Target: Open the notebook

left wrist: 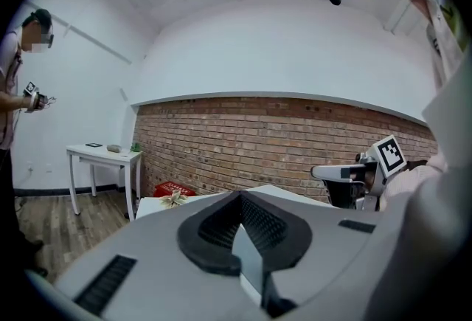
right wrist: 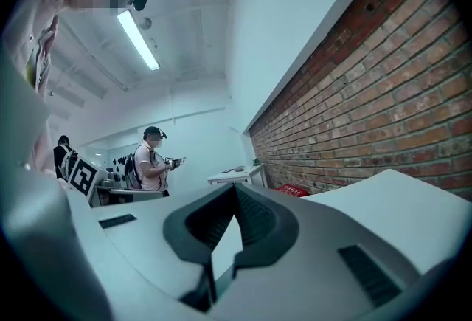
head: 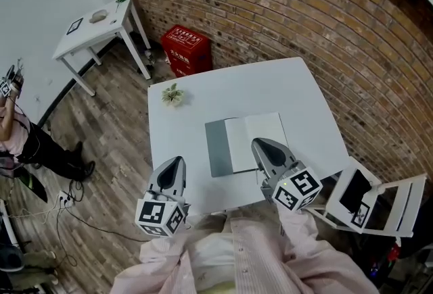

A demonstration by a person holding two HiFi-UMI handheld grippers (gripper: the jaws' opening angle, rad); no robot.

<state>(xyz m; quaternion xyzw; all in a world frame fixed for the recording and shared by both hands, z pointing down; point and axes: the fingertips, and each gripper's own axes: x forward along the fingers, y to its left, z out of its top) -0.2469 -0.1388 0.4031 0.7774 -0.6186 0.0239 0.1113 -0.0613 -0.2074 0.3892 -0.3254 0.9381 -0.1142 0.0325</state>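
At the desk's (head: 298,96) 7 o'clock edge, the left gripper (head: 174,164) hovers off the surface, its jaws pressed together on nothing. Toward 10 o'clock sits a small plant (head: 173,94), well apart from everything else. Near the centre, toward 6 o'clock, the notebook (head: 240,144) lies open already, its grey cover flat toward 9 o'clock and a white page toward 3 o'clock. Over its near right corner, at 5 o'clock, the right gripper (head: 262,145) hangs with its jaws likewise closed and empty. The opening looks done, so what remains is probably a clean retreat. Both grippers should lift straight away from the page and brush no edge, or the cover may flip back.
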